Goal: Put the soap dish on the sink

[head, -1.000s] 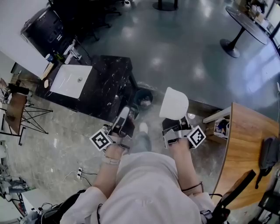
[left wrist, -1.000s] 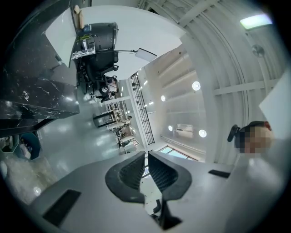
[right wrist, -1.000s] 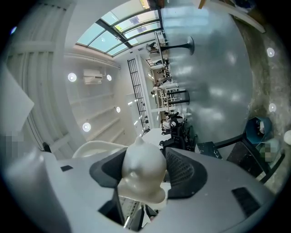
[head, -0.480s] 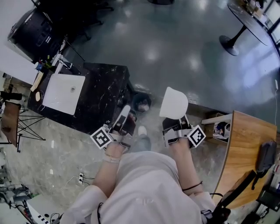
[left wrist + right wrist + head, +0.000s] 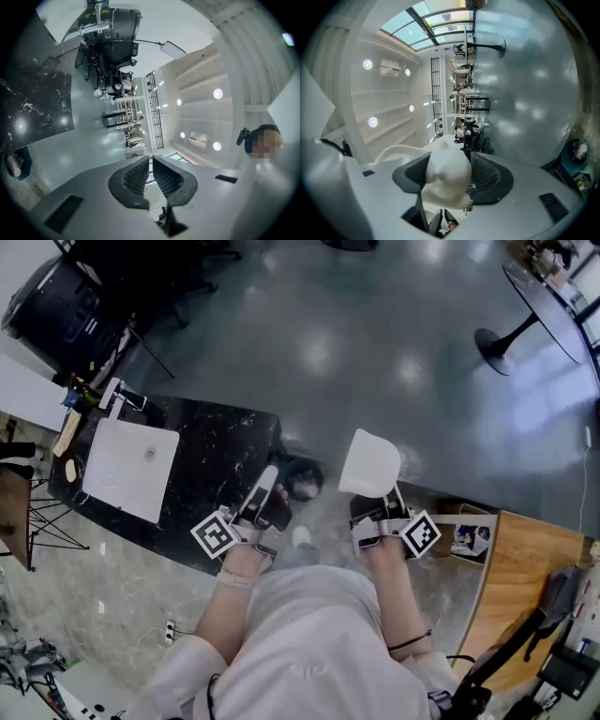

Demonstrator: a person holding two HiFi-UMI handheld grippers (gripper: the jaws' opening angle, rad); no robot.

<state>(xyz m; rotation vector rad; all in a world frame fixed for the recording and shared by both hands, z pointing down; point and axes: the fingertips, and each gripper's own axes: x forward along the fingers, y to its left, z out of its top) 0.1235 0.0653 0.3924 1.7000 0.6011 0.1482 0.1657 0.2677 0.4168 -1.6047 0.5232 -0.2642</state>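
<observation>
Low in the centre of the head view, your right gripper (image 5: pixel 379 510) had its jaws clamped on the glossy white, rounded soap dish (image 5: pixel 370 463), held over the floor. Beside it, your left gripper (image 5: pixel 267 495) had its jaws almost together, nothing between them. Farther off at left, the white rectangular sink (image 5: pixel 112 474) sat in the black marble counter (image 5: pixel 220 460), well apart from the dish.

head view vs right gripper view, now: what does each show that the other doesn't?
Head view only: the white sink in the black counter, the left gripper, the wooden table. Right gripper view only: the jaws pressed on the soap dish from both sides, ceiling lights, a skylight. Both: the right gripper holding the white soap dish.
</observation>
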